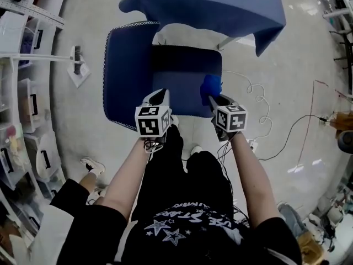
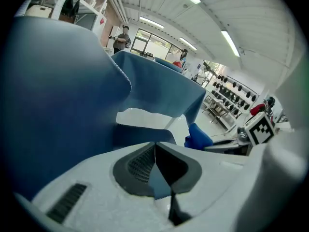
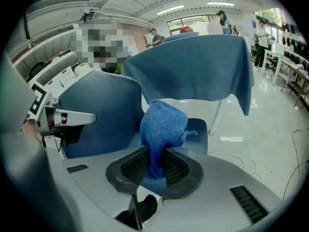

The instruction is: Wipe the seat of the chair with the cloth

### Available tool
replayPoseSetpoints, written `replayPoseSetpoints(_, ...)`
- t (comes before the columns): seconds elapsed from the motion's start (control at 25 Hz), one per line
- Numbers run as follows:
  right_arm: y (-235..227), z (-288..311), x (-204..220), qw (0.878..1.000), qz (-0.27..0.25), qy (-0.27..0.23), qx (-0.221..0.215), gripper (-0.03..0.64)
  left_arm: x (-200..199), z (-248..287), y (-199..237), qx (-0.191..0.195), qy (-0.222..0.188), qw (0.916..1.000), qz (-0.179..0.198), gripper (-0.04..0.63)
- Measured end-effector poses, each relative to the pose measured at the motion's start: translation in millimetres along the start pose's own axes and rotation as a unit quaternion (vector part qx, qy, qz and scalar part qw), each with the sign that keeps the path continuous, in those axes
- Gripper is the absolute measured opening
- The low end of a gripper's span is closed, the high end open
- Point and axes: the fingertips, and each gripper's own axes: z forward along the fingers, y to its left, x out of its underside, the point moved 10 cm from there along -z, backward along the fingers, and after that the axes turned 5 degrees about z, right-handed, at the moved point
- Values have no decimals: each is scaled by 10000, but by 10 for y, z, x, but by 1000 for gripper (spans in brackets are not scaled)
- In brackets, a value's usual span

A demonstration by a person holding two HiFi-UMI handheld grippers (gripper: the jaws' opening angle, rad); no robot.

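Closest to the person, the left hand-held gripper has its jaws together and holds nothing. It waits by the near edge of the seat. Next to it, the right hand-held gripper is clamped tight on the cloth. The cloth is blue and fluffy and sticks out of the jaws in a bunch. It sits over the near right corner of the seat, but I cannot tell if it is touching yet. The seat is just in front of this hand-held gripper and a bit lower. Most of the seat spreads away to the left, toward the chair back. So the right hand is the one for the job, and I think it should push down and slide left. Farther off stands a table under a blue cover
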Motion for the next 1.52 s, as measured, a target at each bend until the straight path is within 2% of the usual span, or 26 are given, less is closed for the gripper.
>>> replayPoseSetpoints(0.28,-18,538,-186,9991,-245,299,-152,69,30,370,179,-228,294,9991,-180,21)
replayPoseSetpoints(0.56,-92,1117,-374,9963,-589,428,-456,69,137,572,339,-501,312,9971,-475,21)
replayPoseSetpoints(0.76,-32,1490,-530,9903,-999,439,-856,69,203,727,413,-644,302,9955,-620,21)
replayPoseSetpoints(1.08,229,2258,-772,9858,-840,444,-1383,68,305,954,496,-804,435,9937,-643,21)
replayPoseSetpoints(1.24,359,2583,-827,9848,-649,530,-1522,67,385,1037,510,-808,528,9928,-710,21)
replayPoseSetpoints(1.52,512,3045,-842,9813,-652,744,-1648,67,452,1056,582,-863,580,9922,-684,21)
